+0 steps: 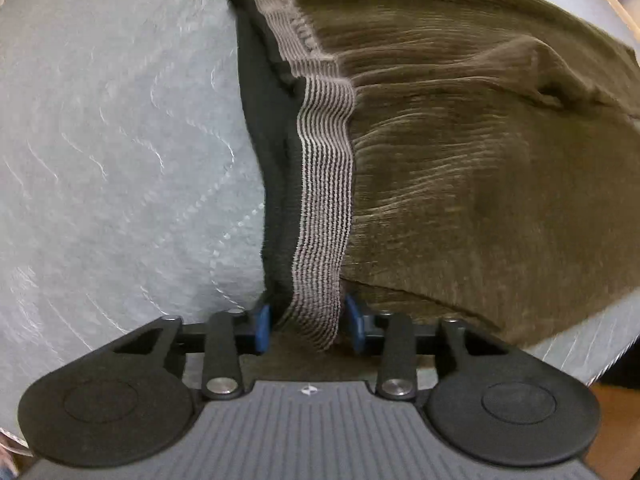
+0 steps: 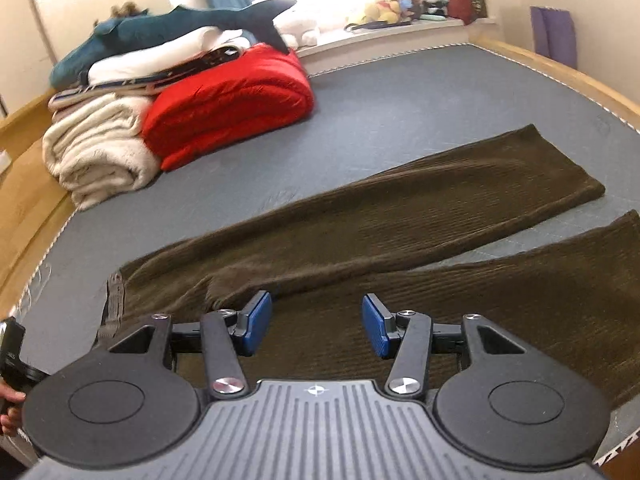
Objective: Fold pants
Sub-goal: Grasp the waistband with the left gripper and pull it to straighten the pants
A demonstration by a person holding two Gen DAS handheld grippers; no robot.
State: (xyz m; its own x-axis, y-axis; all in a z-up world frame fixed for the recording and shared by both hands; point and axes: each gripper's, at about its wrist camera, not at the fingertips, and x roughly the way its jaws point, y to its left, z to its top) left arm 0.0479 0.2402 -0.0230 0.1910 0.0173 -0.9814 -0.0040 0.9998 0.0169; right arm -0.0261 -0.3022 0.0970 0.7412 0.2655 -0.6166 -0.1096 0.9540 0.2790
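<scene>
Dark brown ribbed pants (image 2: 400, 216) lie flat on a grey mattress (image 2: 400, 92), the two legs spread apart toward the right. In the left wrist view the pants (image 1: 480, 160) fill the right half, and the grey striped waistband (image 1: 324, 200) runs down into my left gripper (image 1: 308, 326). The blue pads (image 1: 262, 326) sit on both sides of the waistband end, shut on it. My right gripper (image 2: 316, 326) is open and empty, hovering just above the crotch area of the pants, near the waistband (image 2: 114, 304) at the left.
A red folded blanket (image 2: 228, 100), a cream blanket (image 2: 96, 152), white bedding and a blue plush shark (image 2: 160, 28) are stacked at the far left of the mattress. Plush toys (image 2: 388, 4) sit on the window ledge. A wooden bed frame (image 2: 560, 72) edges the mattress.
</scene>
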